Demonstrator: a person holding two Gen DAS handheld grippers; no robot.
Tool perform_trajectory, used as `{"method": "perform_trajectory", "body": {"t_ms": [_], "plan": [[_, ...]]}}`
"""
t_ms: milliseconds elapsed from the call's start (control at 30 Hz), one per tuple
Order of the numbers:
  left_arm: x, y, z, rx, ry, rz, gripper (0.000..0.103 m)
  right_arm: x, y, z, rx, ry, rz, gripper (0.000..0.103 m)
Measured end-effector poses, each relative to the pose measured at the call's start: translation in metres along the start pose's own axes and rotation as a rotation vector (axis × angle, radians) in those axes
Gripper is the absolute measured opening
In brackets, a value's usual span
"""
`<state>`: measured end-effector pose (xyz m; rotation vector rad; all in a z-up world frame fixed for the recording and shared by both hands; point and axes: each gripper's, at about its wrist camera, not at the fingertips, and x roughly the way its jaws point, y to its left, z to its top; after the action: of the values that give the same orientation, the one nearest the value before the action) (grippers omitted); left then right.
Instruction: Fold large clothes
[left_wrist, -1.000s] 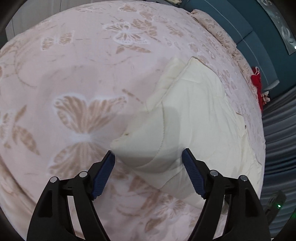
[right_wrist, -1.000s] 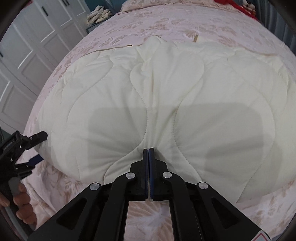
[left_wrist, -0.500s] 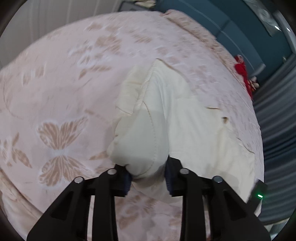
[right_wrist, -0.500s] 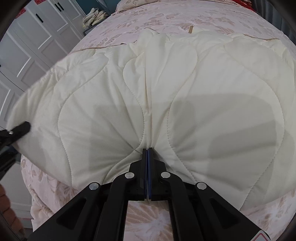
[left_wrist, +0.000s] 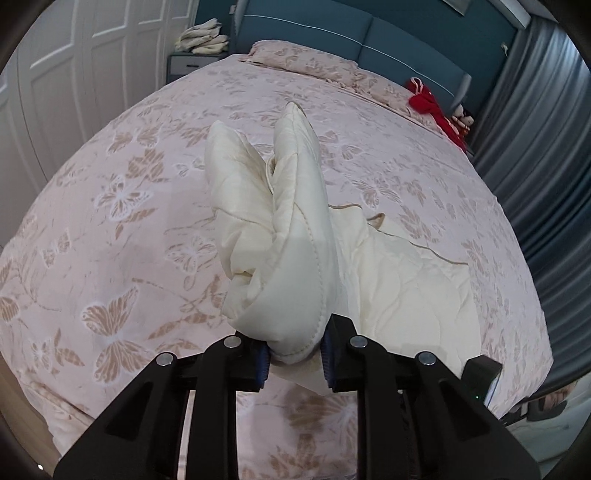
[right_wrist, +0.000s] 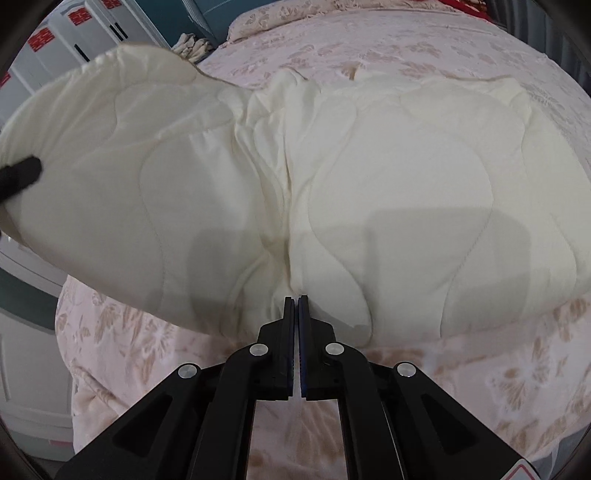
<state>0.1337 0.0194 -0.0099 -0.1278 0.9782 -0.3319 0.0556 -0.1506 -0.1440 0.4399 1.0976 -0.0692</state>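
A cream quilted blanket (right_wrist: 406, 192) lies on the bed. My left gripper (left_wrist: 293, 354) is shut on a thick bunched corner of the blanket (left_wrist: 280, 258) and holds it raised above the bed. My right gripper (right_wrist: 297, 299) is shut on the blanket's near edge, low by the bed. In the right wrist view the lifted corner rises at the upper left, with the left gripper's finger (right_wrist: 18, 177) at the edge.
The bed has a pink butterfly-print cover (left_wrist: 122, 236). A pillow (left_wrist: 303, 59) and a red garment (left_wrist: 432, 107) lie by the teal headboard. White wardrobe doors (left_wrist: 74, 74) stand on the left, grey curtains (left_wrist: 539, 129) on the right.
My left gripper closed on the blanket corner and lifted it up off the bed. My right gripper stayed shut on the near edge.
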Motion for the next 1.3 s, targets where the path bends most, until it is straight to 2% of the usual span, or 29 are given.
{"method": "perform_trajectory", "body": {"t_ms": [500, 667, 833, 1000, 1200, 1300], "plan": [[-0.004, -0.06, -0.005, 0.134, 0.009, 0.004, 0.02, 0.021, -0.01, -0.009, -0.006, -0.011, -0.003, 0.0], [-0.004, -0.081, -0.009, 0.175, 0.017, -0.007, 0.02, 0.016, -0.013, -0.013, 0.004, -0.013, 0.012, 0.0], [-0.001, -0.1, -0.015, 0.216, 0.029, -0.017, 0.02, -0.014, -0.028, -0.022, 0.04, -0.027, 0.061, 0.0], [0.003, -0.127, -0.027, 0.278, 0.05, -0.043, 0.02, -0.054, -0.068, -0.032, 0.042, -0.048, -0.021, 0.001], [0.021, -0.164, -0.045, 0.345, 0.097, -0.072, 0.019, -0.109, -0.136, -0.036, 0.123, -0.091, -0.156, 0.006], [0.034, -0.183, -0.058, 0.373, 0.132, -0.083, 0.019, -0.134, -0.163, -0.035, 0.157, -0.122, -0.196, 0.007]]}}
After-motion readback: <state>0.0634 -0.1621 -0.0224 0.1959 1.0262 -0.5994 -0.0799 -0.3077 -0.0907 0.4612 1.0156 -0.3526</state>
